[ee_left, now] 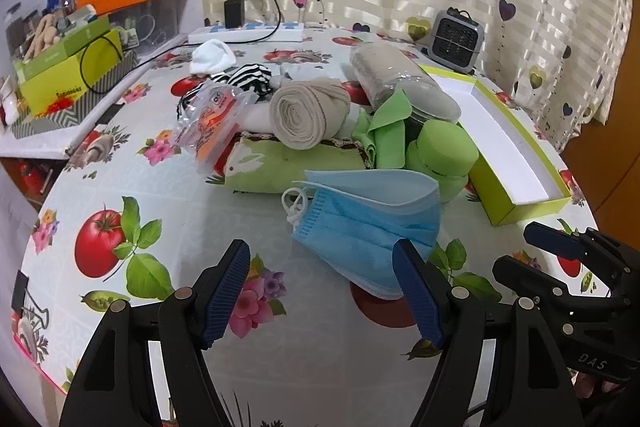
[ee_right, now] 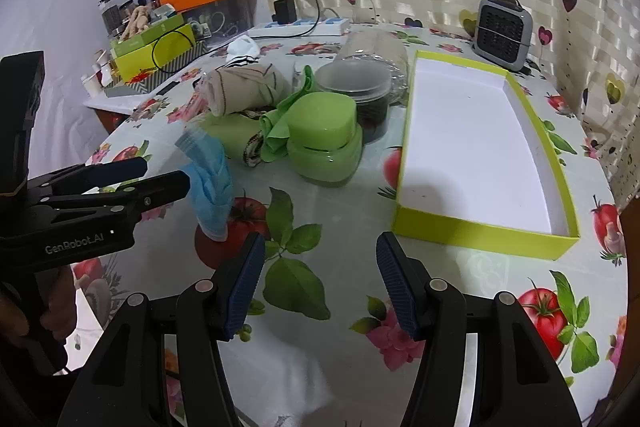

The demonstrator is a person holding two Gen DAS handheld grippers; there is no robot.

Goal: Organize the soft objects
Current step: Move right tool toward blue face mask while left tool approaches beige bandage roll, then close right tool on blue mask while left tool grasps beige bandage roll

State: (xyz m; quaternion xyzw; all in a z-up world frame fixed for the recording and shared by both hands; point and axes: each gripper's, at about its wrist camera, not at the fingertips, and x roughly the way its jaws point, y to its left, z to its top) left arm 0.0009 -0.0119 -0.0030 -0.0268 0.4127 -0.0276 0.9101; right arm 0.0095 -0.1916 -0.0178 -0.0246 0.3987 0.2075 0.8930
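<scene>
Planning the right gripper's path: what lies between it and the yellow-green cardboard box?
Only bare tomato-print tablecloth between the right gripper and the yellow-green cardboard box, per the right wrist view.

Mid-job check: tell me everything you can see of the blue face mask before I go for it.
The blue face mask is a pleated, non-woven-looking surgical mask with white ear loops bunched at its left end. It lies loosely folded, upper flap lifted, on the tomato-print tablecloth, at the near edge of the pile, in front of the green pouch. The open left gripper has its right finger at the mask's near edge; contact is unclear.

Black tool (ee_left: 322, 293), blue ribbed pads (ee_left: 226, 291) (silver rivets)
</scene>
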